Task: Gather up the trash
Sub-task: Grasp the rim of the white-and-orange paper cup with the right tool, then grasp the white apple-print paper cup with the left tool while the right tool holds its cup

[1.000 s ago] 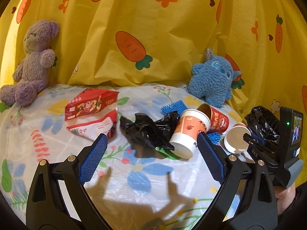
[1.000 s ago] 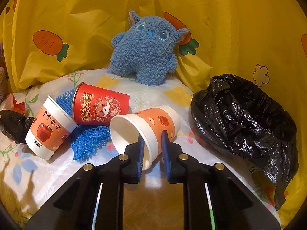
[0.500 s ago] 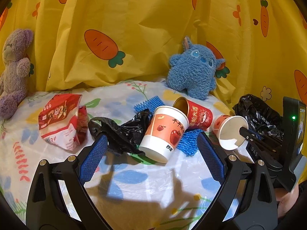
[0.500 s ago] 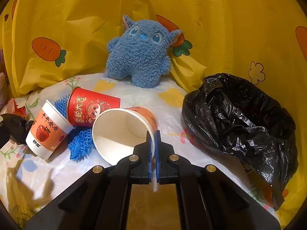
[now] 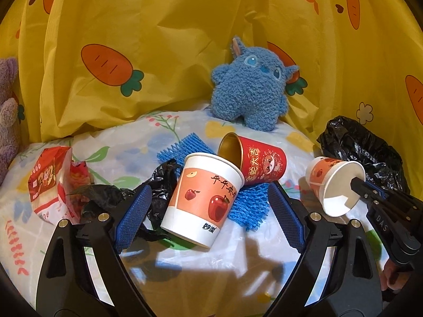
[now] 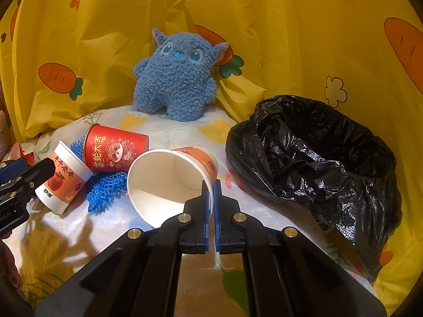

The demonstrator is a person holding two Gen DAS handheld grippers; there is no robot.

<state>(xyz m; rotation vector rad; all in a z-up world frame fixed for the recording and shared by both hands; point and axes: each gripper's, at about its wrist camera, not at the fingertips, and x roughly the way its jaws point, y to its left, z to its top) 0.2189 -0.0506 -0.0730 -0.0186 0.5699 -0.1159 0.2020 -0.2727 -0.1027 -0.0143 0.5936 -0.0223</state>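
Now that the right gripper (image 6: pixel 210 185) has pinched and lifted the small apple cup (image 6: pixel 169 182) by its rim, transfer to the black trash bag (image 6: pixel 317 155) can follow, while the left gripper (image 5: pixel 208 208) has closed in, spread wide, around the large apple cup (image 5: pixel 203 198).

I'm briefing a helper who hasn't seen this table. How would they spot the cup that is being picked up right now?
Find the open black trash bag at the right of the table; just left of it, a small apple-print cup lies on its side. Unlike the bigger apple cup and the red cup, its rim is pinched by the shut right tool.
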